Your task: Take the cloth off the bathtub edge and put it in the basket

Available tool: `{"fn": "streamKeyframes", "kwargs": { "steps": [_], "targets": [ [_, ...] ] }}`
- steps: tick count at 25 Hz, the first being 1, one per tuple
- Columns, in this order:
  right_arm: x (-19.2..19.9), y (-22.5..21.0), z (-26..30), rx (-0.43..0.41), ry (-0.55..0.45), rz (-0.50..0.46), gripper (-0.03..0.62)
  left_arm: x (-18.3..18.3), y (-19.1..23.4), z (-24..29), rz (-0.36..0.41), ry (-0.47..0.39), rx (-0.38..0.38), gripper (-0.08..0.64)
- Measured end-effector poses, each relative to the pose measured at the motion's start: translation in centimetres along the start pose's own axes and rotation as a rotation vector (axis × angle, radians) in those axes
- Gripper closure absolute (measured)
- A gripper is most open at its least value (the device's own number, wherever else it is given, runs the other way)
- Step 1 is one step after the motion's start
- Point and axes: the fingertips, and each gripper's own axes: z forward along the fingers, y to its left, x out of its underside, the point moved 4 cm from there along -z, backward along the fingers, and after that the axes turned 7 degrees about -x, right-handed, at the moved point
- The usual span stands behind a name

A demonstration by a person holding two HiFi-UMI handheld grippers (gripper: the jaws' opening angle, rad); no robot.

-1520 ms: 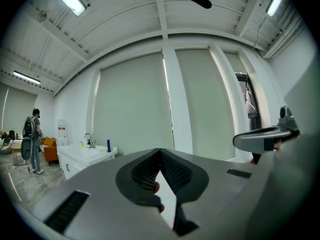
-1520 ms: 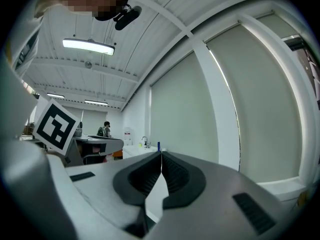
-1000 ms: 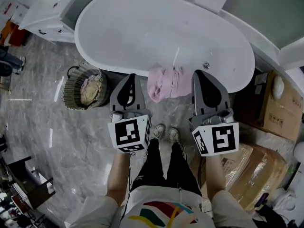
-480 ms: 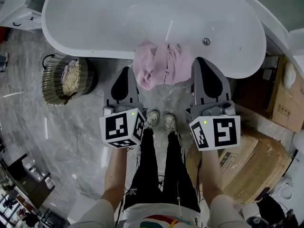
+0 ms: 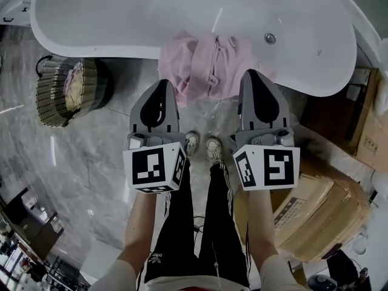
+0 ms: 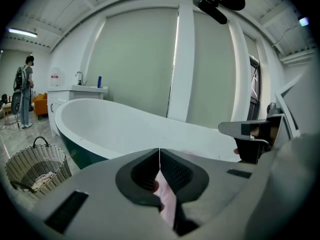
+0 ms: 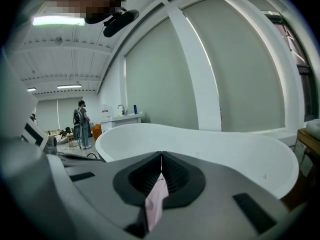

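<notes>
With both pairs of fingers pressed together and empty, I hold my left gripper (image 5: 165,83) and right gripper (image 5: 251,73) flanking the crumpled pink cloth (image 5: 203,65) draped over the smooth white bathtub (image 5: 121,23) edge, lined up, I judge, to pinch it for the round woven basket (image 5: 47,99) on the floor to my left.

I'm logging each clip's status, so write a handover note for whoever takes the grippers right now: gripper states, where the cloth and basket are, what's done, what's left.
Left gripper: jaws shut, holding nothing, by the cloth's left side.
Right gripper: jaws shut, holding nothing, by the cloth's right side.
Pink cloth: draped over the near edge of the bathtub, hanging down outside.
Basket: on the floor to the person's left, beside the tub, with some fabric inside.
Done: nothing yet; the cloth is not gripped.
Left: open the jaws, grip the cloth, lift it off, carry it left, release it in the basket.
</notes>
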Motion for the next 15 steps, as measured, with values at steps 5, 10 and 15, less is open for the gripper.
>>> {"fn": "streamKeyframes", "kwargs": {
  "steps": [5,10,15],
  "targets": [
    [3.0,0.0,-0.1,-0.007,0.033,0.018,0.58,2.3,-0.6,0.7,-0.021,0.027,0.009,0.541],
    [5.4,0.0,-0.7,0.004,0.073,0.037,0.58,3.9,-1.3,0.8,-0.013,0.067,0.038,0.541],
    [6.3,-0.9,-1.0,0.037,0.098,0.047,0.578,4.8,-1.4,1.5,0.004,0.112,0.05,0.538]
  ]
}}
